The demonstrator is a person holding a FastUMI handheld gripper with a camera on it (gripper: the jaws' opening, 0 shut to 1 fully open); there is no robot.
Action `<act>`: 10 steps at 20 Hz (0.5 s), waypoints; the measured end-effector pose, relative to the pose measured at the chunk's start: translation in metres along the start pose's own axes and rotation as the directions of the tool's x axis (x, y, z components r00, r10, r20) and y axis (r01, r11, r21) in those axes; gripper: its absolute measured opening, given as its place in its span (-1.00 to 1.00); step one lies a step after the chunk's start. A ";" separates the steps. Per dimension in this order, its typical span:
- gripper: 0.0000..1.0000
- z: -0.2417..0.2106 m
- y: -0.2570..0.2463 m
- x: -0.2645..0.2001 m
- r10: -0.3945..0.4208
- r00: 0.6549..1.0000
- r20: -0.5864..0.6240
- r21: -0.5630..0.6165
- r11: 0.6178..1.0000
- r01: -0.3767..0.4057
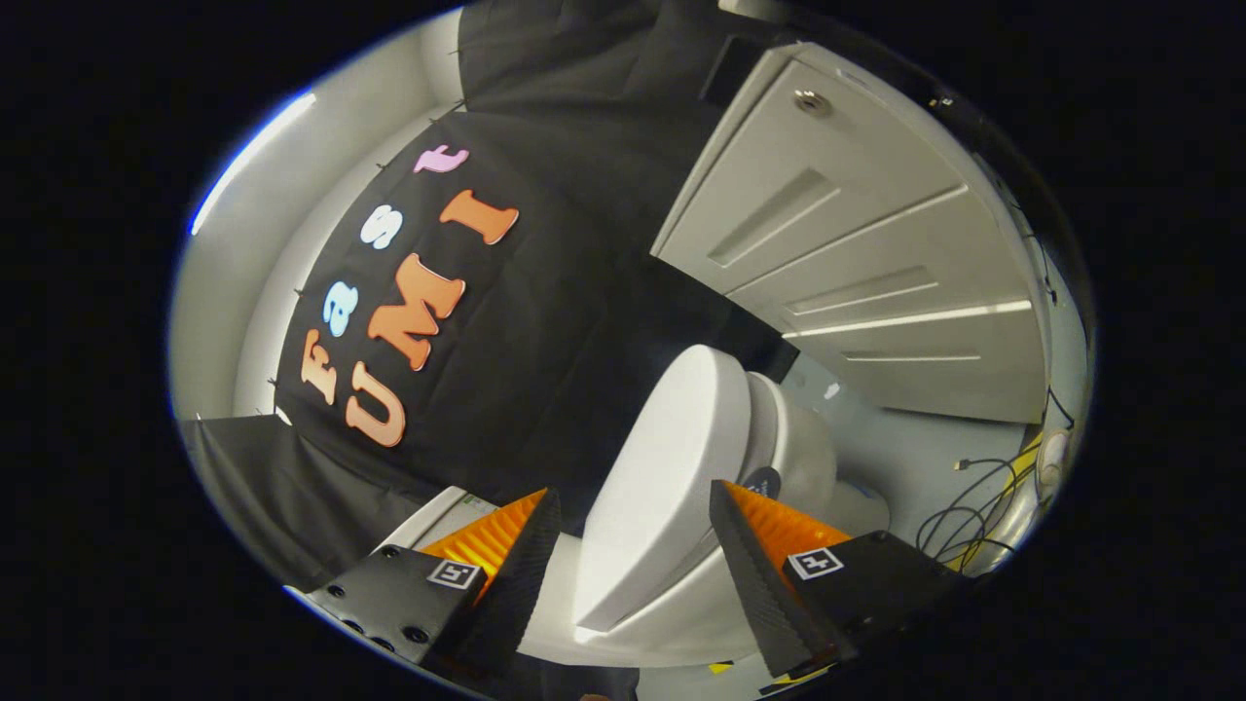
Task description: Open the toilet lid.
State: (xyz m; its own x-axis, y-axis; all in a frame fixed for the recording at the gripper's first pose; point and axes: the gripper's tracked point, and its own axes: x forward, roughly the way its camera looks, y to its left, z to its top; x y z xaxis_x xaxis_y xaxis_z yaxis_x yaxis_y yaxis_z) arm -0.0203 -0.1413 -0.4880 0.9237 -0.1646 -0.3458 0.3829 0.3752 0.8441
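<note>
The tongs [633, 545] stand apart and hold nothing, and between and just ahead of their tips the lid [662, 487] is already raised well off the toilet [793, 448], its edge free at about 7 o'clock. Judging from this, the opening is mostly done, with only the last swing back left. At 1 o'clock a white door [857, 253] stands near, and cables [973, 516] lie at 4 o'clock; room beside the lid looks fair.

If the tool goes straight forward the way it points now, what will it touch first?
Most likely the white toilet lid, which lies between and just ahead of the open tool fingers. Neither finger seems to touch it, though depth is hard to judge.
</note>
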 end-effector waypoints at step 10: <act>0.81 -0.031 -0.086 0.043 -0.027 0.998 -0.049 0.234 0.972 0.038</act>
State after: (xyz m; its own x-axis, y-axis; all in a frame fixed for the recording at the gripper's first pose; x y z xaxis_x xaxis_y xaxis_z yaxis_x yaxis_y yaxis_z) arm -0.0134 -0.1520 -0.5884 0.9123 -0.1303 -0.3883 0.4050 0.1450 0.9027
